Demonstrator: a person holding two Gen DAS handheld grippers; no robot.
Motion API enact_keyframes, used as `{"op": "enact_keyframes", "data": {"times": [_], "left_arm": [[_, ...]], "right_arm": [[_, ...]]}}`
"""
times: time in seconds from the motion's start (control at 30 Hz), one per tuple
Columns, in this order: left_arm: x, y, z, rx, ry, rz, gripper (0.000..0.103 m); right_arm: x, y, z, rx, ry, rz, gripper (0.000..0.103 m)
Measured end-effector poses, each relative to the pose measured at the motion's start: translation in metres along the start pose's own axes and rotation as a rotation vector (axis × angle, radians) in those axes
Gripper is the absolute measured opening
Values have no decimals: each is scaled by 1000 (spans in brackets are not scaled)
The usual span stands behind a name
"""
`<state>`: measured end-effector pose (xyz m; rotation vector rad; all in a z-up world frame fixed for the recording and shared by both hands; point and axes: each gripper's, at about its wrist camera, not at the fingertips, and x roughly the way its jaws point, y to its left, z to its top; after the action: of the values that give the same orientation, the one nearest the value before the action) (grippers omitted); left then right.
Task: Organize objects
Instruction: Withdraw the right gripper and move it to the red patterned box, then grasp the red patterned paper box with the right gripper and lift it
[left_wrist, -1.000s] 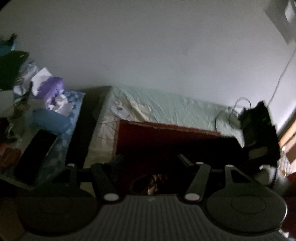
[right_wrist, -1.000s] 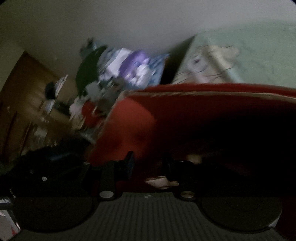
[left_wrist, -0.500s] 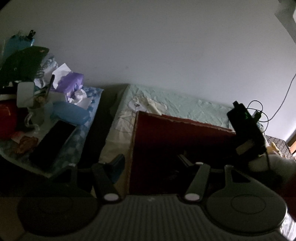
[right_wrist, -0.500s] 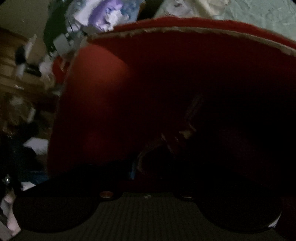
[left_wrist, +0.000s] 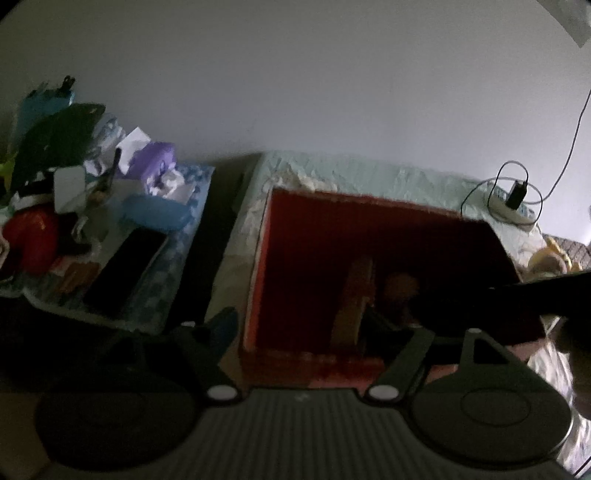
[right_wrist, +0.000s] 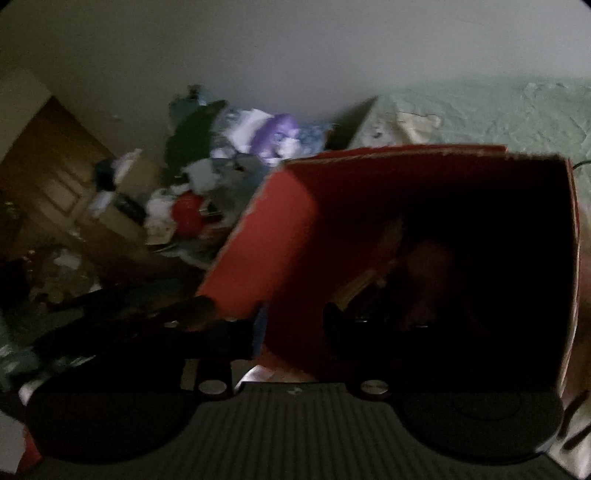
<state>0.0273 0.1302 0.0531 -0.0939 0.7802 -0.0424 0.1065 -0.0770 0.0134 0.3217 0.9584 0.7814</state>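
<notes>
The red box (left_wrist: 317, 258) sits mouth-up, long axis across the bed (left_wrist: 388, 181); left tool (left_wrist: 310, 328) and right tool (right_wrist: 295, 325) gape, empty.

Left hand-held gripper (left_wrist: 301, 325) fingers spread wide, right hand-held gripper (right_wrist: 293, 317) likewise parted
</notes>
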Motion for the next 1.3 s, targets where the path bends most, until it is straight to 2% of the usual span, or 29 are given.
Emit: {"op": "enact_keyframes", "data": {"times": [0.13,0.23,0.33,0.53,0.67,0.77,0.93,1.17,1.3], "left_arm": [[-7,2,-18,-6,49,-9,80],[-10,-2,-34,4,90,-21,84],[-10,-5,-49,15,129,-32,89],[1,-4,-78,2,237,-31,90],[6,-4,-95,-19,293,-76,91],[9,-3,-105,-39,318,-124,94],[21,-9,-117,-49,367,-141,94],[29,-20,-123,-10,364,-116,88],[24,-19,-122,13,354,-119,87]], "right_arm": [[-7,11,-23,-57,19,69,41],[-7,19,-40,-108,41,98,46],[5,19,-57,-110,85,90,52],[38,6,-80,-25,177,-40,54],[56,-4,-83,86,210,-29,54],[58,-2,-93,116,212,-37,55],[70,4,-97,143,235,-1,55],[76,-3,-109,194,293,14,55],[66,-3,-109,181,294,25,50]]}}
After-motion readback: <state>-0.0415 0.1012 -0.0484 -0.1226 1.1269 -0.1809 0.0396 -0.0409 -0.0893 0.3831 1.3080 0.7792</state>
